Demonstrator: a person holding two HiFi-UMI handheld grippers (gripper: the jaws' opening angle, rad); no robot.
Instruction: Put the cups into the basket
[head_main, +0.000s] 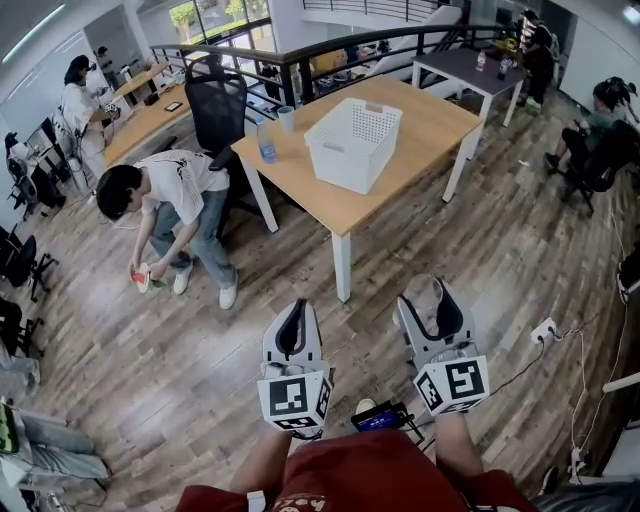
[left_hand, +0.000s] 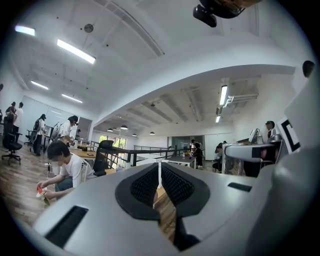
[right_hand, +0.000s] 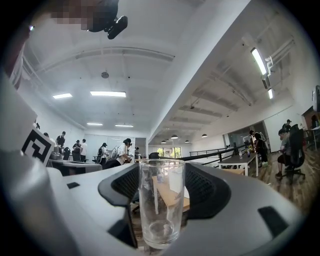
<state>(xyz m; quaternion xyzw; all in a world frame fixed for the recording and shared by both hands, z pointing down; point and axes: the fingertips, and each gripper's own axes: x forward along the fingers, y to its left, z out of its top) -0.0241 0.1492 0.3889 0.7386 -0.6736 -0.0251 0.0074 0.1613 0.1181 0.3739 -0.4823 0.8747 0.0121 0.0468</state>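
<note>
- One wooden table (head_main: 425, 128) stands well ahead of me, across bare floor. It holds everything the task needs, so my judgement is that this is a carry and not a placement.
- The white basket (head_main: 338, 168) sits near the table's middle, open side up and empty as far as I can see. That makes it easy to drop into from above once I am alongside.
- The left gripper (head_main: 293, 318) is low and near me. Its view shows the jaws drawn together to a thin slit with nothing between the pads. I judge it is kept idle and tucked in so it cannot knock anything on the way.
- The right gripper (head_main: 433, 297) is level with the left, on the right side. Its jaws are closed on a clear glass (right_hand: 161, 202).
- The glass is upright and empty, with its base low between the pads and its rim above them. Held upright like this, it should go down into the basket base first.
- A pale cup (head_main: 287, 118) stands at the table's far-left edge, left of the basket and apart from it.
- Just beside that cup, on the near side, is a bluish see-through vessel (head_main: 266, 143); I cannot tell whether it is a cup or a bottle. Neither is in the basket yet, so I judge the task to be at an early stage.
</note>
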